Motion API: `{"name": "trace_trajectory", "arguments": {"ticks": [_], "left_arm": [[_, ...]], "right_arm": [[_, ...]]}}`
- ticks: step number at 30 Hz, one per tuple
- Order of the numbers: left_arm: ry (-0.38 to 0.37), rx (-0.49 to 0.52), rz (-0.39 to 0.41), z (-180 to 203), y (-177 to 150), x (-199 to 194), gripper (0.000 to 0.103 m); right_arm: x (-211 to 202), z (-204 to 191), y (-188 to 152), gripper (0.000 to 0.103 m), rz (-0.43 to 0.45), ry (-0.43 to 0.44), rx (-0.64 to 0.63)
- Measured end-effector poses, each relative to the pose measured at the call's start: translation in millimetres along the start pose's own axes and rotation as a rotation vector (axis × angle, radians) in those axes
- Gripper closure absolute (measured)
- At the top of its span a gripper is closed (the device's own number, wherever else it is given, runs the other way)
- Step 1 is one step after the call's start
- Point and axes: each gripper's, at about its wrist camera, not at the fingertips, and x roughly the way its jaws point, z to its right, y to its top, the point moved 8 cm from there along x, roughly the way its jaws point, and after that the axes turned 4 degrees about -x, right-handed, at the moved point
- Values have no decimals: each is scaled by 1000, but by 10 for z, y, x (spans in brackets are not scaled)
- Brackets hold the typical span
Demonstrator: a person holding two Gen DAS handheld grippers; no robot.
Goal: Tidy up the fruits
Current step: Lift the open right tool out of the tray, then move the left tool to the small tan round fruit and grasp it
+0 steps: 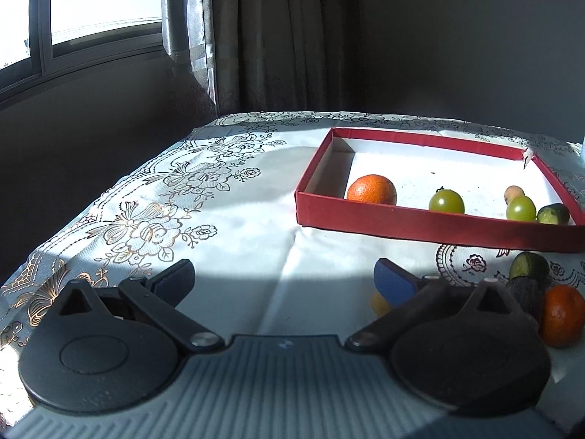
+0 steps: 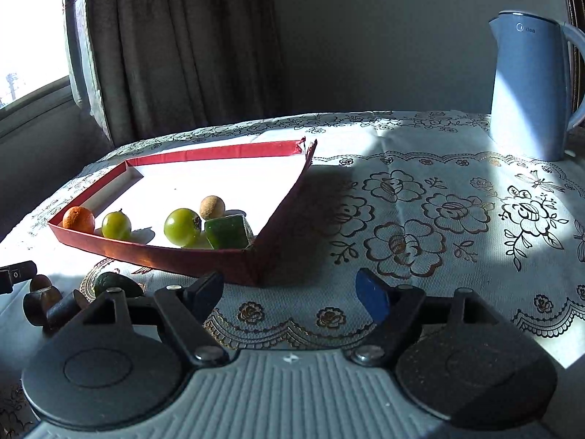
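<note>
A shallow red tray [image 1: 420,221] [image 2: 172,254] lies on the flowered tablecloth. It holds an orange [image 1: 371,189] [image 2: 78,218], two green round fruits [image 1: 446,201] [image 2: 116,225], a small tan fruit [image 2: 211,207] and a green cut piece [image 2: 228,233]. In front of the tray lie a dark green avocado [image 1: 529,266] [image 2: 113,282] and a second orange [image 1: 563,315]. My left gripper [image 1: 285,280] stands open over bare cloth, to the left of those loose fruits. My right gripper [image 2: 289,294] is open just in front of the tray's near right corner, with nothing between its fingers.
A blue-grey electric kettle [image 2: 528,84] stands at the far right of the table. A small yellow fruit [image 1: 380,303] peeks out beside the left gripper's right finger. Dark brown objects [image 2: 44,301] lie at the left edge of the right wrist view. Curtains and a window are behind the table.
</note>
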Motion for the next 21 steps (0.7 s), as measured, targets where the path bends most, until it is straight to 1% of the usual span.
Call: {"name": "trace_trajectory", "arguments": {"ticks": [2,6,10,12,15,18,20,21], "left_arm": [[-9,27,20,33,-2,-49,0],[-54,71,49,108,-20,-115,0],[-102,67,44,129,-31,-116,0],[-143,74,37,162,-44,-118,0],[-145,82,29,186,-46,-94,0],[-153,58,-16,173,-51,-14,0],[-169,71,-98,201,-104,102,0],[-172,73,-125,213,-120,144,0]], "right_arm": [[-1,0,0,23,1,4,1],[1,-3,3,23,0,8,2],[-1,-3,2,23,1,8,3],[3,-5,1,23,-1,9,3],[6,-11,-1,23,-4,9,0],[7,-12,-3,23,-4,9,0],[8,-12,-5,23,-5,10,0],[9,-12,-5,23,-5,10,-1]]}}
